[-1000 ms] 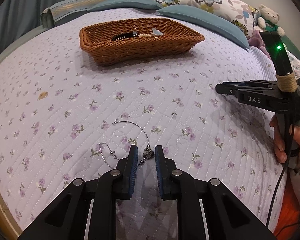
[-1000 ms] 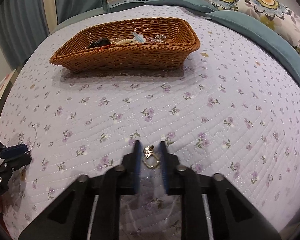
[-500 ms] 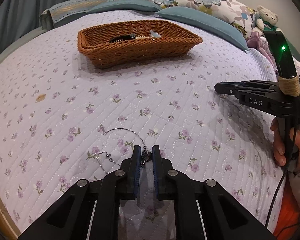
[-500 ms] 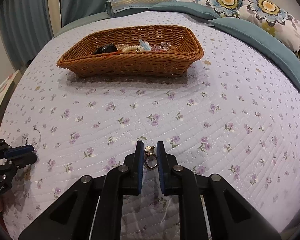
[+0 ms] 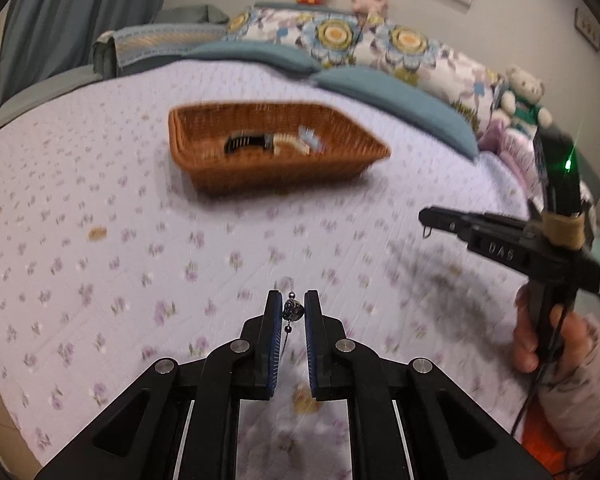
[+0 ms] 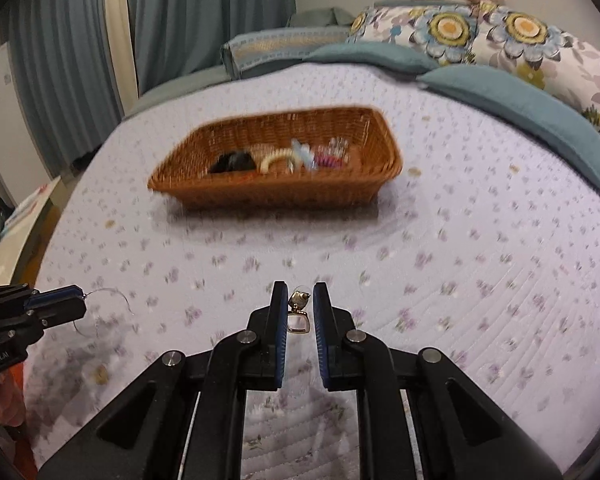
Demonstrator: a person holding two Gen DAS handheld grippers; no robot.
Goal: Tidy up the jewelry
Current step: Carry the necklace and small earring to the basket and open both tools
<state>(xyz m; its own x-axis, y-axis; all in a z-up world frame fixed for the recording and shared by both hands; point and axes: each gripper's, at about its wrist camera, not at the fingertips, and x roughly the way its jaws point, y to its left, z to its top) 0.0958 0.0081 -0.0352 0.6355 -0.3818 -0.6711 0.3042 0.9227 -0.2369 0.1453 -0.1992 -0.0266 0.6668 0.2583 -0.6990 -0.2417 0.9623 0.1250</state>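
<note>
Both your grippers are clamped: the left gripper (image 5: 293,309) on a beaded necklace (image 5: 292,310), the right gripper (image 6: 299,303) on a gold earring (image 6: 298,316). Open quilt (image 6: 460,280) lies between them and the wicker basket (image 6: 284,192), whose near rim faces you.

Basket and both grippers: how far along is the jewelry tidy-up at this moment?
Done: the basket already holds several pieces, among them a dark item and a pale bracelet. In hand: the left gripper is shut on a necklace by its dark pendant, and the right gripper is shut on a gold earring, both clear of the bedspread. Left: carry both to the basket and drop them in.
</note>
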